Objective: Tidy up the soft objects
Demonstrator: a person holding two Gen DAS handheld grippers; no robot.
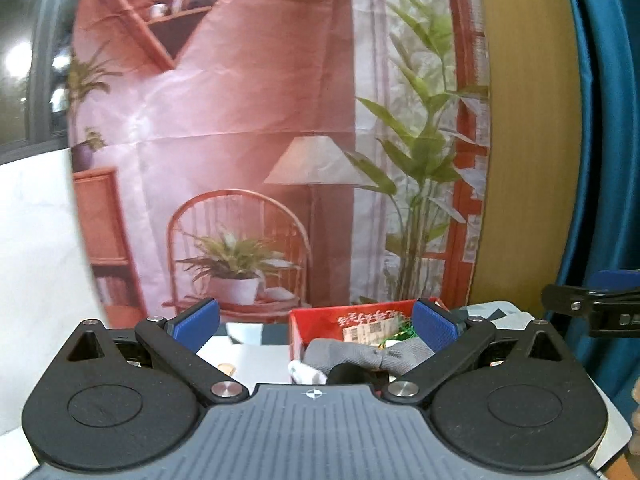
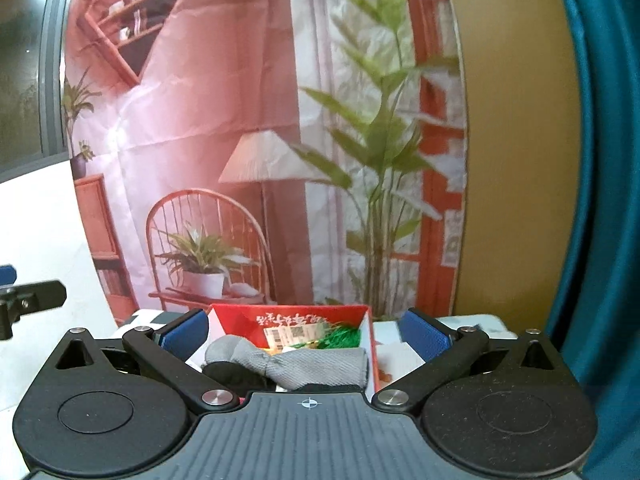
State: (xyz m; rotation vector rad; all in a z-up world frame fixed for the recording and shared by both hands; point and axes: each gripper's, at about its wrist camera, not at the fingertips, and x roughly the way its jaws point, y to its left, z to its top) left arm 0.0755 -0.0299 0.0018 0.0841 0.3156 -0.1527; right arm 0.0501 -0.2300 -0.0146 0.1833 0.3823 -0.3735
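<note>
I am seeing grey socks [image 2: 304,364] lying in the red box [image 2: 370,344]; I am holding both the left gripper [image 1: 316,326] and the right gripper [image 2: 304,330] with jaws apart, facing the printed backdrop [image 2: 240,120].

Black gripper [image 1: 315,326] linkages, blue ribbed pads [image 1: 195,323], seemingly rubber.

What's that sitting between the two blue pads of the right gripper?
In the right wrist view, the open right gripper frames a grey sock draped across the red box, with something black beneath it.

Grey ribbed sock [image 2: 308,368], red box [image 2: 370,344], green tinsel [image 2: 344,338]
</note>
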